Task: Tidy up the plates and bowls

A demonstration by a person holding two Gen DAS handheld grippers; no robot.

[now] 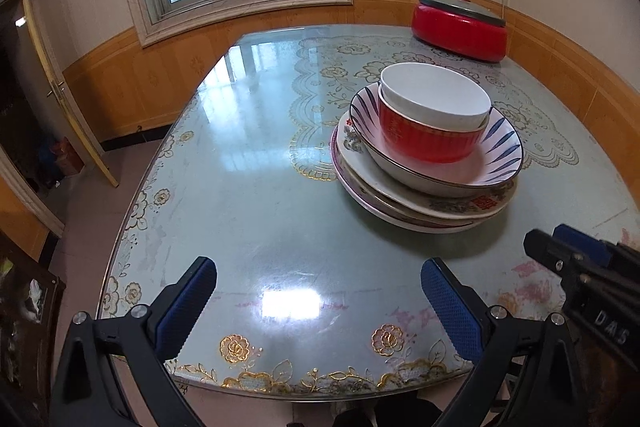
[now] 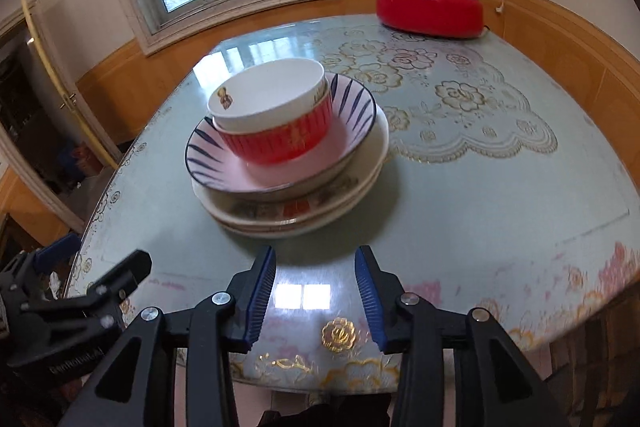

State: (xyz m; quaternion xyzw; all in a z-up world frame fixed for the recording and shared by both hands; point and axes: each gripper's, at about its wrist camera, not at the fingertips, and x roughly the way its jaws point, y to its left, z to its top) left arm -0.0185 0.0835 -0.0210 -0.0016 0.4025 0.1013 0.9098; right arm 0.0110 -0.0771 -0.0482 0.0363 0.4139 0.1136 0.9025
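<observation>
**Dishes stacked, both tongs empty above the near table edge**

The stack sits right of centre in the left wrist view: a white bowl [image 1: 436, 95] nested in a red bowl [image 1: 428, 141], inside a pink bowl with blue stripes [image 1: 498, 147], on a pile of flowered plates [image 1: 424, 205]. All rest on the glass-topped table [image 1: 256, 187].

The left gripper [image 1: 318, 301] fills the lower frame, its jaws spread wide apart with nothing between them. The right gripper [image 2: 316, 297] stands at bottom centre of its own view, jaws partly apart and empty, short of the plates.

A red lidded pot [image 1: 460, 27] stands at the upper right.
</observation>
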